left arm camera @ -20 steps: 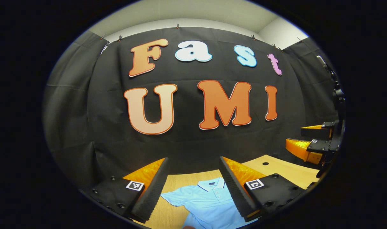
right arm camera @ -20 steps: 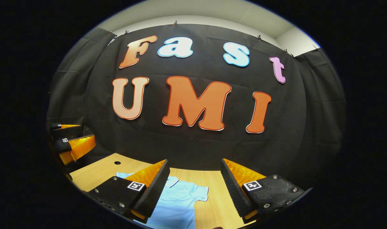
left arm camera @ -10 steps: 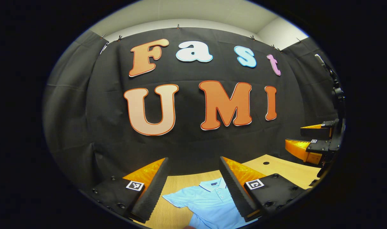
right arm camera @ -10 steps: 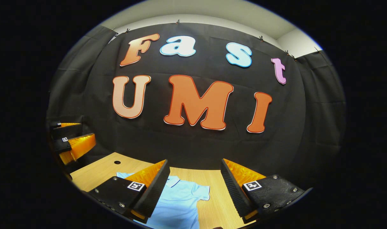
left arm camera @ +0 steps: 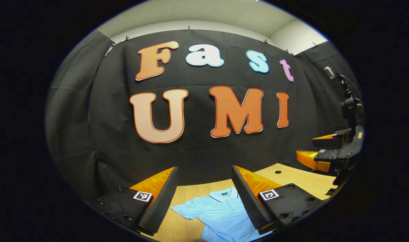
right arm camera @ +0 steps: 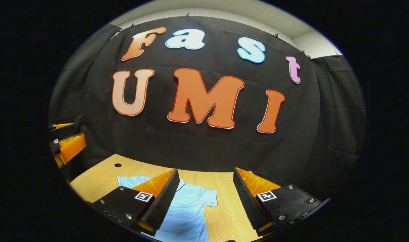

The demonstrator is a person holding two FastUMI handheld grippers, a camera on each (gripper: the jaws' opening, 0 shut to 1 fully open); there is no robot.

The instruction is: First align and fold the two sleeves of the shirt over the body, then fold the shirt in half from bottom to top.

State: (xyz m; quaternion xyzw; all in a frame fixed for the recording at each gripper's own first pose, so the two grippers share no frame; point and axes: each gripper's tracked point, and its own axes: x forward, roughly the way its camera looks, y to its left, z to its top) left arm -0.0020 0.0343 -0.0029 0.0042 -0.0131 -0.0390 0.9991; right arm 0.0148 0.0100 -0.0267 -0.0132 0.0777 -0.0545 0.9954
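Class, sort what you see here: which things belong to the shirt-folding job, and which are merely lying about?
Belongs to the job:
light blue polo shirt
left gripper, open
right gripper, open

Just there:
wooden table
round hole in the table

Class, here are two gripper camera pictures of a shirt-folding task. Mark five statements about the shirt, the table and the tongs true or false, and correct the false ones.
1. The light blue short-sleeved polo shirt lies on the light wooden table. True.
2. The left tongs are shut on a sleeve. False: they are open, above the shirt, holding nothing.
3. The right tongs are open. True.
4. Both sleeves are already folded over the body. False: the sleeve in each view sticks out sideways.
5. The table has a small dark round hole in it. True.
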